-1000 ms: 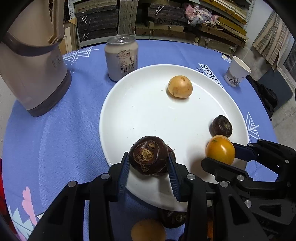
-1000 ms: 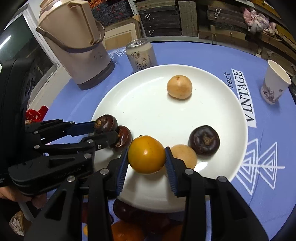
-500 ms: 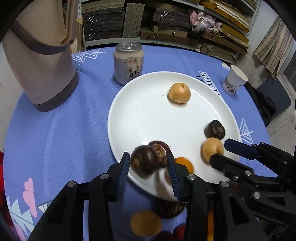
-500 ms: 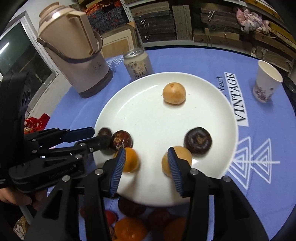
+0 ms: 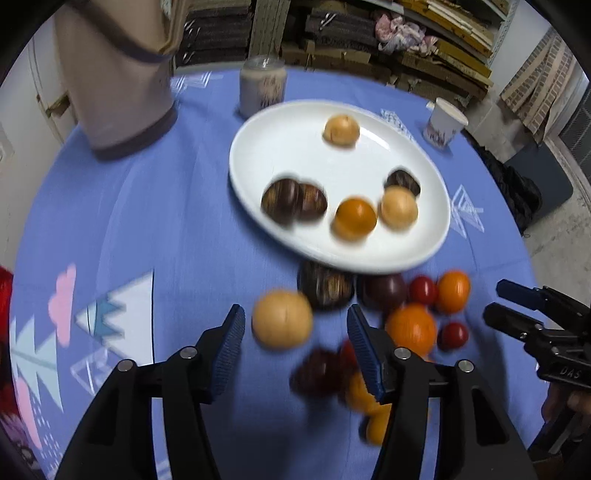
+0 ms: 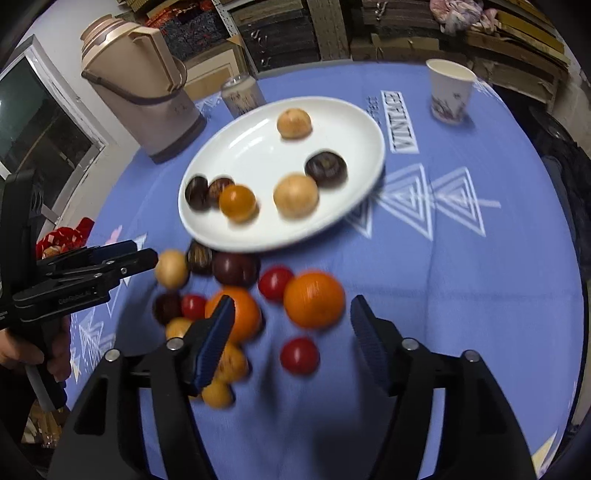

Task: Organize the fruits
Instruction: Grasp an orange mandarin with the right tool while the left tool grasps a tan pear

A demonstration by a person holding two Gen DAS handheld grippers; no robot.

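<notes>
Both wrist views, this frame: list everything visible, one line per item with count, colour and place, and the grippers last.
plate: one, white, middle of the table.
fruits on the plate: six; two tan, three dark brown, one orange.
loose fruits: a cluster of orange, red, dark and tan ones on the cloth at the plate's near edge; blur prevents an exact count.
can: one, pale, behind the plate.
paper cup: one, white, far right of the plate.
thermos jug: one, beige with brown base, far left.
tablecloth: one, blue with white patterns.
shelves: stacked dark and yellow goods, background.
left gripper: black, blue pads, open, over a tan fruit.
right gripper: same, open, above the loose fruits.
</notes>
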